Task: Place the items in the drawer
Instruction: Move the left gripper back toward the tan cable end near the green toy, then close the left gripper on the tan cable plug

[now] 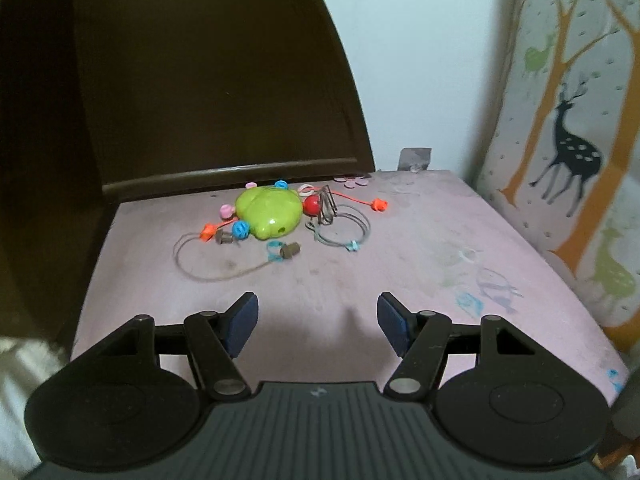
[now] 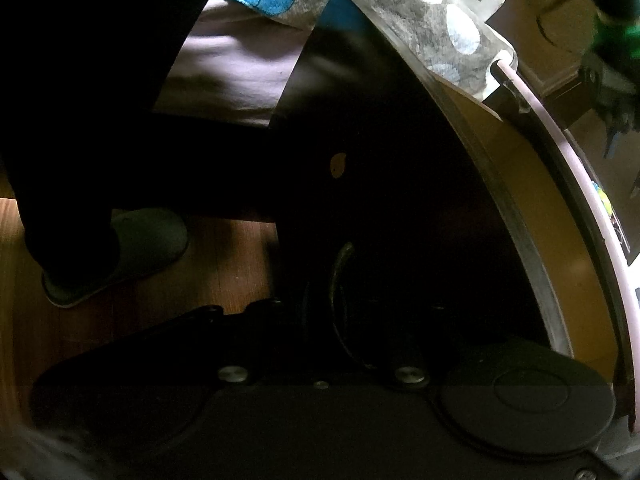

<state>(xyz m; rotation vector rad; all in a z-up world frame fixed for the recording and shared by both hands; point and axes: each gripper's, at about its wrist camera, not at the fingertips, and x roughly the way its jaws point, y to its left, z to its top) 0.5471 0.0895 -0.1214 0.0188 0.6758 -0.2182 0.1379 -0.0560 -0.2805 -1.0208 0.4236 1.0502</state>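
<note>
nothing is stowed yet: the green toy [image 1: 269, 211] and cords lie on the pink desk [image 1: 420, 240]; left gripper [image 1: 318, 322] jaws gape empty, right gripper [image 2: 340, 280] jaws pinch the dark drawer handle [image 2: 338, 264].

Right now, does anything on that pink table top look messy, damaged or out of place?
Yes. The green toy sits in a tangle of cords and coloured beads near the dark headboard, with grey wire loops beside it. The pink table top also looks scuffed, with blue and green crayon-like scribbles towards its right side.
</note>
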